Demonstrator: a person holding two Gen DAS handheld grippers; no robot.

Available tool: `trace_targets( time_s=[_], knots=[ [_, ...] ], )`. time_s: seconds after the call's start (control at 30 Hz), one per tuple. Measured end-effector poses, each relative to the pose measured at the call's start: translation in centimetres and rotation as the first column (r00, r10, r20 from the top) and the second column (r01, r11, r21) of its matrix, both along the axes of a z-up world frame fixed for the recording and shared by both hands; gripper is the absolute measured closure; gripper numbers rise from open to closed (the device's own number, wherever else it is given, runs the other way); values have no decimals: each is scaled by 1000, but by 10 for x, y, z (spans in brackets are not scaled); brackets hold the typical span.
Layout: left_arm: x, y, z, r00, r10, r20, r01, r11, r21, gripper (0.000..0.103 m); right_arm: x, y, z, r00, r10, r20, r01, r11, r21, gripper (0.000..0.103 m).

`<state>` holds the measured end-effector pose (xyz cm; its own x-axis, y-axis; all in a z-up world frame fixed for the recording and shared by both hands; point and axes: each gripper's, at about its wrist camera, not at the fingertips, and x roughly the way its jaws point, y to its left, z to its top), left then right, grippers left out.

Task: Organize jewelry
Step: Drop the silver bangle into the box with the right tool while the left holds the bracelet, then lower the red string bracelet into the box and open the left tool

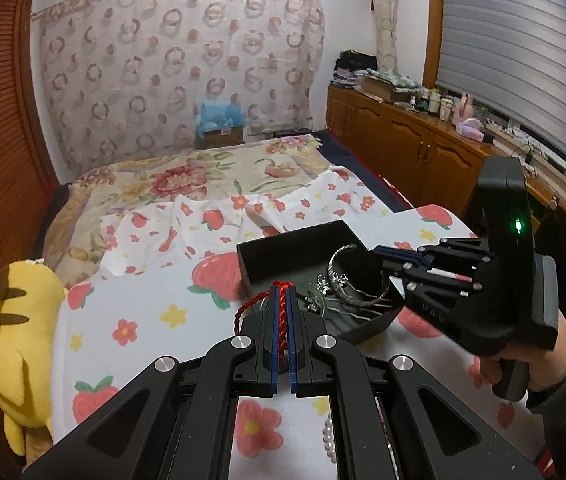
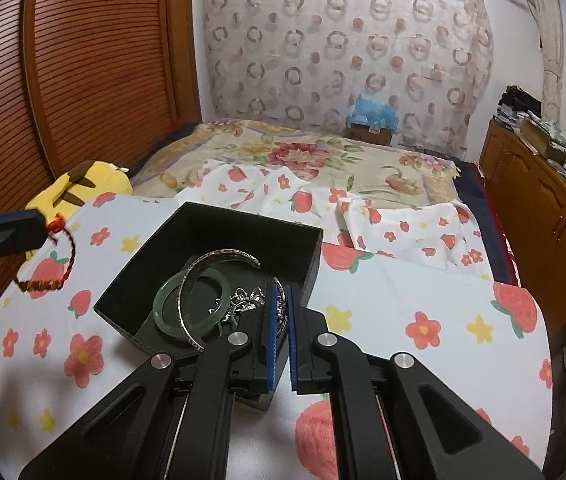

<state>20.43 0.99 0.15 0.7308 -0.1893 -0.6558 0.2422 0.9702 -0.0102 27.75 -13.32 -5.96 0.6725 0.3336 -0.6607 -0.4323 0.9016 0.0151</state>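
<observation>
Clamping a red cord [image 1: 282, 312], the left tool [image 1: 282, 292] hangs near the box [image 2: 219, 220] on the bed [image 2: 423, 292]. Right tool [image 2: 281, 300] grips a silver bangle [image 2: 223, 255] over the box, beside the jade bangle [image 2: 192, 300]. Pearls [image 1: 329, 440] lie unpacked; roughly halfway, I judge.

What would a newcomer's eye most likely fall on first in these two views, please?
Probably the open black box on the strawberry-print sheet, holding a pale green bangle and silver pieces. The right gripper is shut on a silver bangle over the box, while the left gripper pinches a red braided cord beside it. A yellow plush toy lies at the bed's left edge.
</observation>
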Motion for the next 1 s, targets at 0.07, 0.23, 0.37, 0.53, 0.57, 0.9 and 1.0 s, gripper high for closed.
trace_targets(
  time_s=[0.07, 0.23, 0.37, 0.53, 0.57, 0.9, 1.0],
  knots=[
    [5, -5, -1, 1000, -4, 0, 4, 1000, 14, 100, -1, 0, 0, 1000, 11, -1, -11, 1000, 13, 91],
    [17, -16, -3, 1000, -15, -1, 15, 999, 30, 101, -8, -7, 5, 999, 38, 18, -39, 998, 42, 91],
    [27, -21, -4, 1000, -14, -11, 15, 1000, 13, 101, -18, -14, 8, 998, 53, 32, -54, 998, 36, 91],
    [37, -25, -7, 1000, -7, -20, 7, 1000, 0, 101, -34, -25, 10, 997, 65, 43, -67, 997, 48, 91],
    [39, -25, -8, 1000, -6, -20, 6, 1000, -1, 100, -38, -27, 9, 997, 66, 45, -68, 996, 51, 91],
    [51, -24, -6, 1000, 26, -7, -26, 999, -20, 78, -59, -39, 5, 995, 79, 53, -82, 995, 51, 91],
    [47, -21, -8, 1000, 25, -1, -25, 999, -25, 67, -68, -41, 5, 995, 89, 55, -91, 995, 45, 91]
  ],
)
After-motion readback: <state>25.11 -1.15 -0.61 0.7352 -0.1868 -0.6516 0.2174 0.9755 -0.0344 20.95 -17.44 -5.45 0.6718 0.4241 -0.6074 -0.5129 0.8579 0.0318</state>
